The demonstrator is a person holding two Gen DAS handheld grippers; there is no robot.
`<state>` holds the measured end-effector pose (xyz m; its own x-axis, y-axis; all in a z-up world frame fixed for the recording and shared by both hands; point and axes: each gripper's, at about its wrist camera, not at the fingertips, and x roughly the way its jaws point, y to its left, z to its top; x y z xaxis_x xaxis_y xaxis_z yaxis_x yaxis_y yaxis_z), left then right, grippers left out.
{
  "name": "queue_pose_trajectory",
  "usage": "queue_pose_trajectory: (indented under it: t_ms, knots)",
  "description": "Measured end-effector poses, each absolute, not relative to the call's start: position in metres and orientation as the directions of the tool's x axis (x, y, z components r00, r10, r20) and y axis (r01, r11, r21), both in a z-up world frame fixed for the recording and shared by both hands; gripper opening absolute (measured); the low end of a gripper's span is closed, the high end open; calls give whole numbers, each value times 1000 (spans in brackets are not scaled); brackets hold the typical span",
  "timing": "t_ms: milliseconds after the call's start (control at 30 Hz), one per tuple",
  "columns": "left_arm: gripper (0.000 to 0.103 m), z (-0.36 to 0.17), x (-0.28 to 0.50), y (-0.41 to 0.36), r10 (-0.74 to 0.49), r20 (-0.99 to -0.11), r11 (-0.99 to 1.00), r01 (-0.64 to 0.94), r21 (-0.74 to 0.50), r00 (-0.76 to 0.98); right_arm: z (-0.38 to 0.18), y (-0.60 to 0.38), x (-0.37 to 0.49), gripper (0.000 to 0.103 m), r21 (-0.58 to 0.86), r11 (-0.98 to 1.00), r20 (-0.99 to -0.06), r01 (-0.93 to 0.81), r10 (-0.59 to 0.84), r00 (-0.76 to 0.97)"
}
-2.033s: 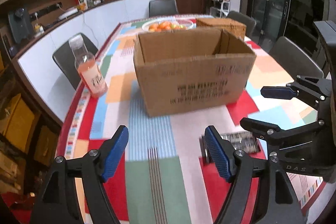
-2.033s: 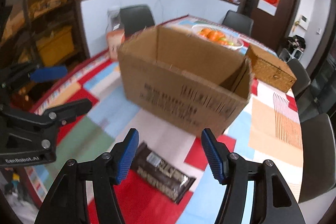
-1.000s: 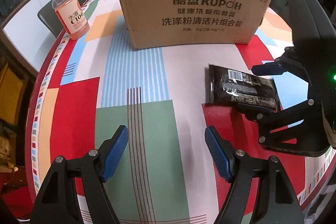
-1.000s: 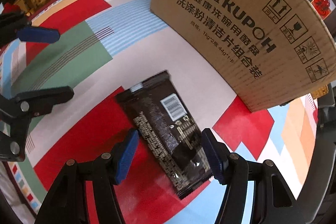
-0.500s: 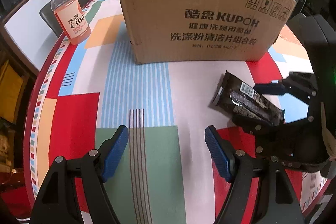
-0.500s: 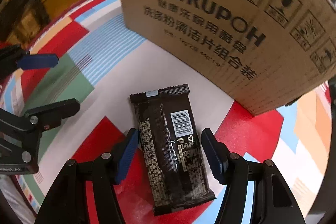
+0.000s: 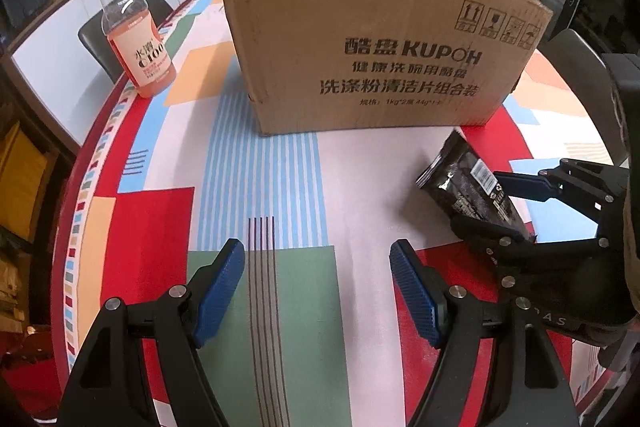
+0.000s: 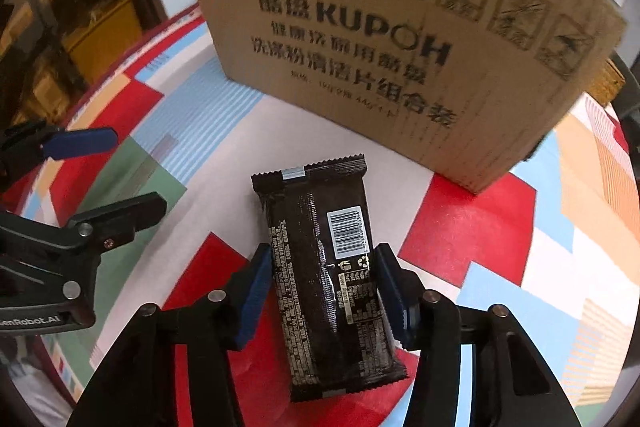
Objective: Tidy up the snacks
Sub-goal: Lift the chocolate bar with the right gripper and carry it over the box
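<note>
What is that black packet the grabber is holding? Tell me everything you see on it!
The black packet is a long, shiny snack wrapper with crimped, zigzag ends, a white barcode label and tiny white print. The right gripper has its blue jaws closed on both long sides. In the left view its far end tilts up off the tablecloth, just in front of the box.

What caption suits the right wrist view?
Right gripper shut on a black snack pack before the cardboard box.
</note>
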<state>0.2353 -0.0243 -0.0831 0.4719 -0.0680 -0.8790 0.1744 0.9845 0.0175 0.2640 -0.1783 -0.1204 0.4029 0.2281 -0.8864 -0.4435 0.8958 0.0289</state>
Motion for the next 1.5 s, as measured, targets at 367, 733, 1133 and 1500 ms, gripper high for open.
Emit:
queue_pose_trajectory:
  t_ms: [367,733,1133,1500]
  knots:
    - [75,-48,222,-29,-88,-828,981,195,26,554,-86,-196,239,50,67,935,-817,-349,252,519]
    - [76,-13,214,-31,-112,-768,977,212,32,631,-45,-206,223,50,111,957,-727,-268,263,634]
    - [80,33,220,-25,-106,-663,980,191,56,741,3,-203,224,50,101,968,-618,-229,241,749]
    - [86,73,233,-19,-73,-559,983,154,98,826,40,-199,243,50,90,968,-545,-236,246,801]
